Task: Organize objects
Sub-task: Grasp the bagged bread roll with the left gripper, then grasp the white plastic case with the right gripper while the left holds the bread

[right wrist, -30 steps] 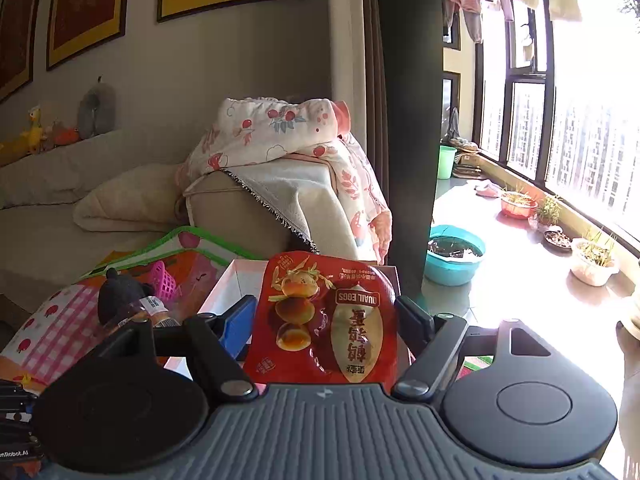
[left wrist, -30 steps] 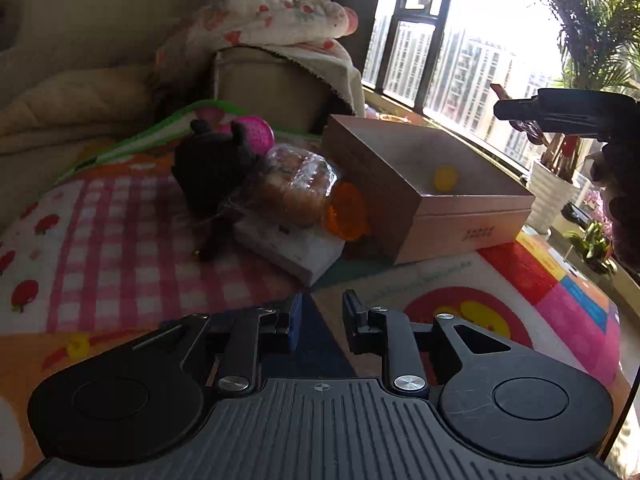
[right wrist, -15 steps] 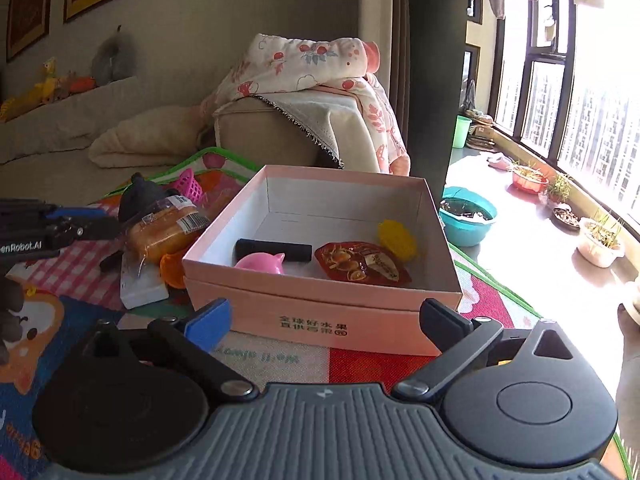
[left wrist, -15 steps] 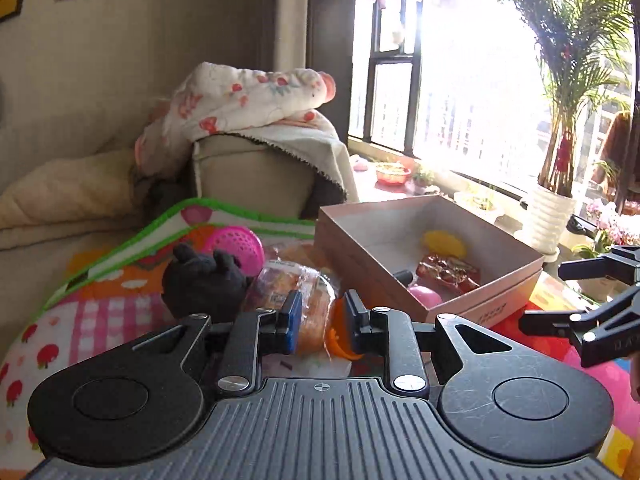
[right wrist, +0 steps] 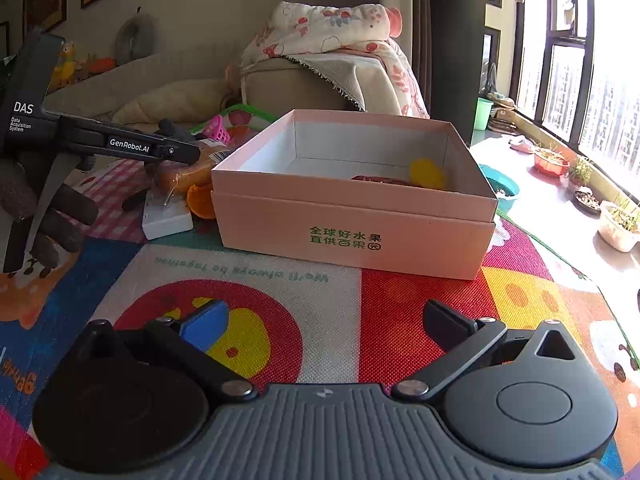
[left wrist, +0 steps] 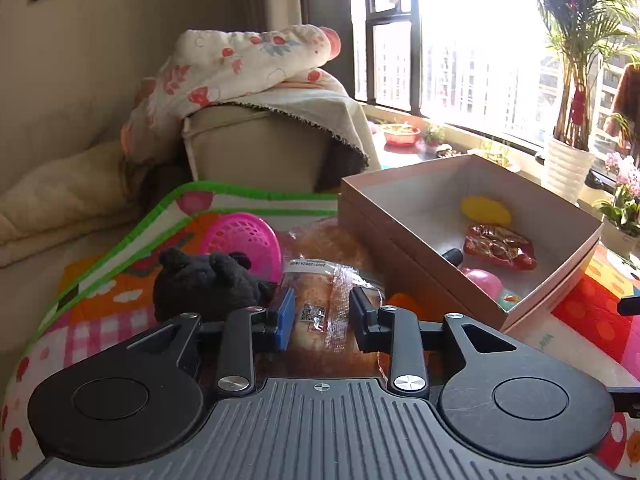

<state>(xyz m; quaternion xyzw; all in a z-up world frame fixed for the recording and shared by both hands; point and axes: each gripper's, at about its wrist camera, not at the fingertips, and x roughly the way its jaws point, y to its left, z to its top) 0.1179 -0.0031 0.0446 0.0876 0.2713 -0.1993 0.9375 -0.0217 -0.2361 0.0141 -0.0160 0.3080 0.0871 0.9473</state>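
Bread packet (left wrist: pixel 320 300), frame centre, sits between the half-spread left tool (left wrist: pixel 322 314), jaws just opening; pinching it comes next, right tool (right wrist: pixel 324 324) spread empty.

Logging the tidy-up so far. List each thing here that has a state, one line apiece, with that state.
Pink box: open, no lid.
Red snack packet: lying in the box.
Yellow piece: in the box.
Pink toy: in the box.
Wrapped bread: on the mat, outside the box.
Left tool: jaws just been opening, astride the bread, not pressing.
Right tool: wide open, empty.
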